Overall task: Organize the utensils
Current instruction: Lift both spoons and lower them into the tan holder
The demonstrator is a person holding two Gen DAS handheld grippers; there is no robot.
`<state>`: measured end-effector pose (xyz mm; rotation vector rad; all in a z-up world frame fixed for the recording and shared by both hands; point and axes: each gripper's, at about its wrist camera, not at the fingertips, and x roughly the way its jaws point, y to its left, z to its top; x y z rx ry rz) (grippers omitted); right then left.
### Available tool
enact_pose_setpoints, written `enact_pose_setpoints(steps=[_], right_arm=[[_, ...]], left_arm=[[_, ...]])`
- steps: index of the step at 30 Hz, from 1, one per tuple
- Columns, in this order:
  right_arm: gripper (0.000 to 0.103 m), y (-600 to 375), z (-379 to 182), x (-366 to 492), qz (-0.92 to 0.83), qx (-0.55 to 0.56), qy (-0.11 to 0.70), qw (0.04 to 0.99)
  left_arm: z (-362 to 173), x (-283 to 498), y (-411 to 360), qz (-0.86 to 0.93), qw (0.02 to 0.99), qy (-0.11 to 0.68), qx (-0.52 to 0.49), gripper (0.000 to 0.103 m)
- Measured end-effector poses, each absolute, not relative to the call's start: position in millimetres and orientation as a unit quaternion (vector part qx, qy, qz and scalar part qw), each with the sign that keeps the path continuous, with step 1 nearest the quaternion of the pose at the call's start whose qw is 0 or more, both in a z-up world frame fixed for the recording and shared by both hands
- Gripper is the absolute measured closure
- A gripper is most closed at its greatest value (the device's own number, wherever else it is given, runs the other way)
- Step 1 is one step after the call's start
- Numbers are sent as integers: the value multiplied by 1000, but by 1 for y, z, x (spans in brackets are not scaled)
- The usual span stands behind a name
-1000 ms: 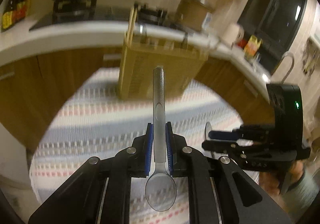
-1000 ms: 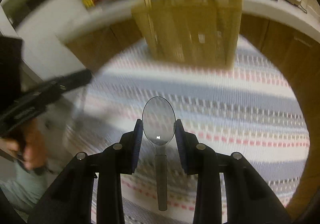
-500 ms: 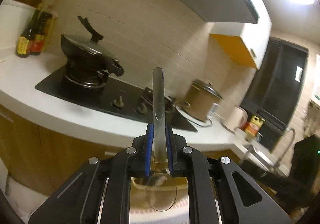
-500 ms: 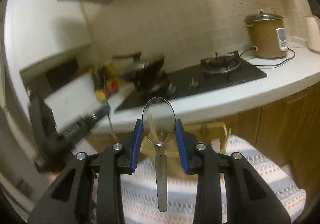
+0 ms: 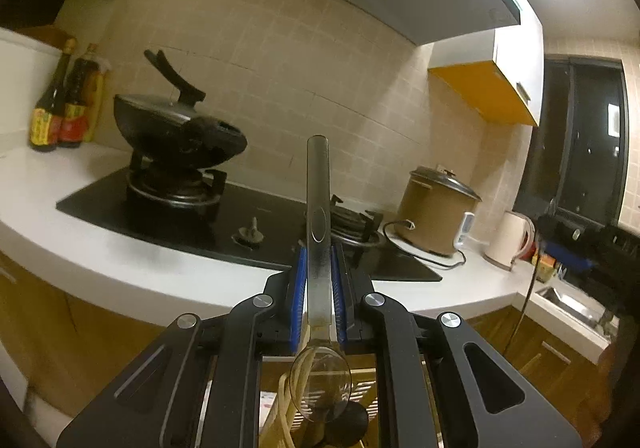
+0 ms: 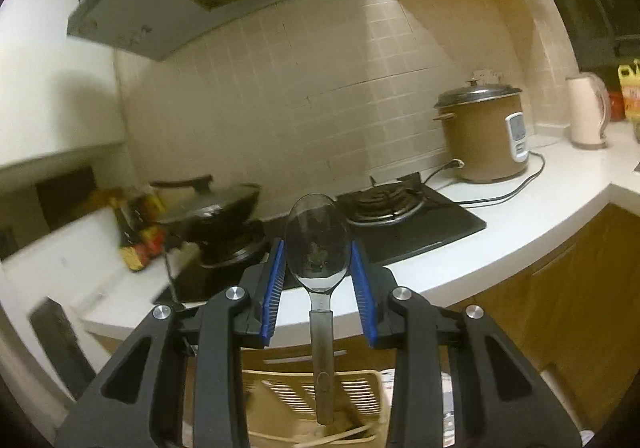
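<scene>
Since a second ago both cameras have tipped up from the striped cloth to the stove wall, with the caddy now low in each view. The left claw (image 5: pixel 319 312) is clamped on a spoon (image 5: pixel 319 232) by its handle, bowl above the caddy (image 5: pixel 280 400). The right claw (image 6: pixel 319 288) grips a second spoon (image 6: pixel 318 240) by the bowl, handle hanging into the caddy (image 6: pixel 304 396). Neither is dropped yet; both releases seem left.

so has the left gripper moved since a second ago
Yes. The left gripper has tilted upward: the stove and range hood now fill its view, and the utensil holder sits at the bottom edge.
</scene>
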<state>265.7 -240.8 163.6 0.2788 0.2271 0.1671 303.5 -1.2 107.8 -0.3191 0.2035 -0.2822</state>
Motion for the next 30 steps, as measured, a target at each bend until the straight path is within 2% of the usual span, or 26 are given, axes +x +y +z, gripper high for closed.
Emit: enact_pose_setpoints(steps=[7, 19, 28, 29, 30], right_arm=[[73, -221, 136, 268, 55, 67, 104, 991], [73, -220, 120, 267, 52, 54, 109, 991], [72, -218, 117, 250, 74, 52, 124, 988], [72, -218, 117, 247, 78, 54, 128, 987], [72, -220, 116, 243, 83, 60, 131, 986]], left_arm=[[86, 316, 11, -137, 967, 90, -193, 92], [72, 308, 6, -145, 969, 78, -185, 92], [69, 294, 19, -177, 959, 112, -191, 92], [70, 292, 20, -181, 958, 115, -190, 89], [72, 289, 22, -187, 956, 121, -191, 80]])
